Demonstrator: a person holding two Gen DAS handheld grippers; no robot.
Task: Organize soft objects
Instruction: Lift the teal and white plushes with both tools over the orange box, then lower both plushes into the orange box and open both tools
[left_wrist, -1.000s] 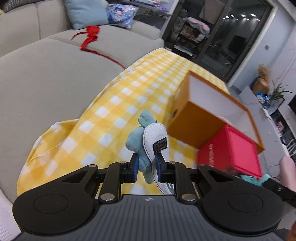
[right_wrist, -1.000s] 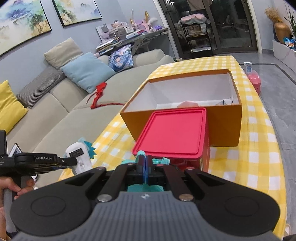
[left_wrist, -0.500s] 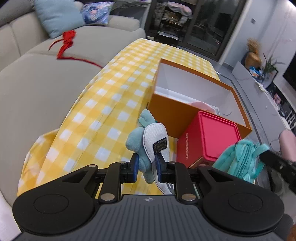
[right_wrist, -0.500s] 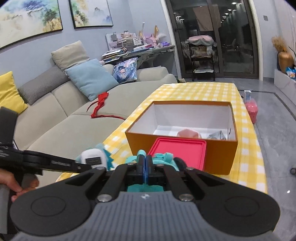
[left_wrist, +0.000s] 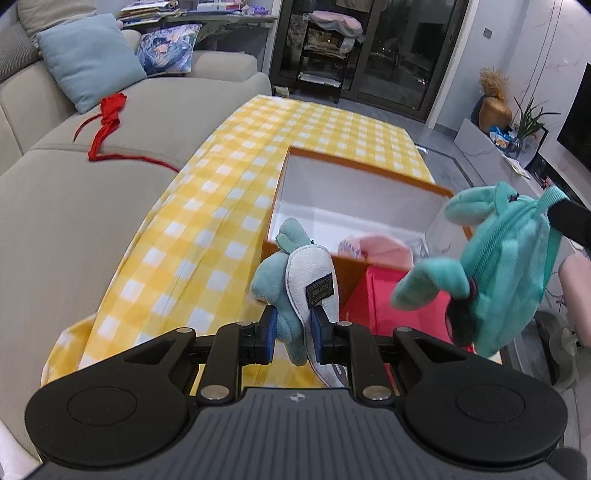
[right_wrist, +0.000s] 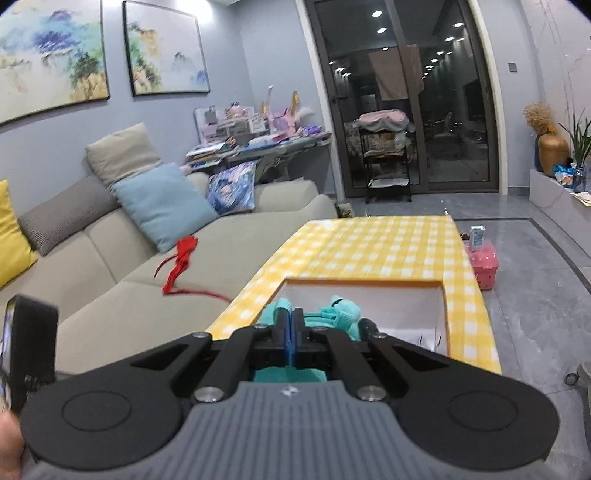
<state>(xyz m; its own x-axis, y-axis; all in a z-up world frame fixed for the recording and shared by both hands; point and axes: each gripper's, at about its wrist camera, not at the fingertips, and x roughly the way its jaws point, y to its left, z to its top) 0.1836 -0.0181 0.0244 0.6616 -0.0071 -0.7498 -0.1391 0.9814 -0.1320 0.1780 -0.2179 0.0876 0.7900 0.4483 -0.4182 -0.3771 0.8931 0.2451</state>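
Above the yellow-check tabletop (left_wrist: 207, 236), left tool (left_wrist: 293, 328) clenched on blue-and-white plush toy (left_wrist: 295, 277), held in air at 6 o'clock of the open orange box (left_wrist: 354, 173), near its front wall. At 3 o'clock, right tool (right_wrist: 291, 328) pinched on teal plush backpack (left_wrist: 506, 266), hanging over red box (left_wrist: 391, 306). Orange box holds a pink soft item (left_wrist: 384, 249) already. Judged partway: both toys lifted, neither dropped in yet; both releases left.
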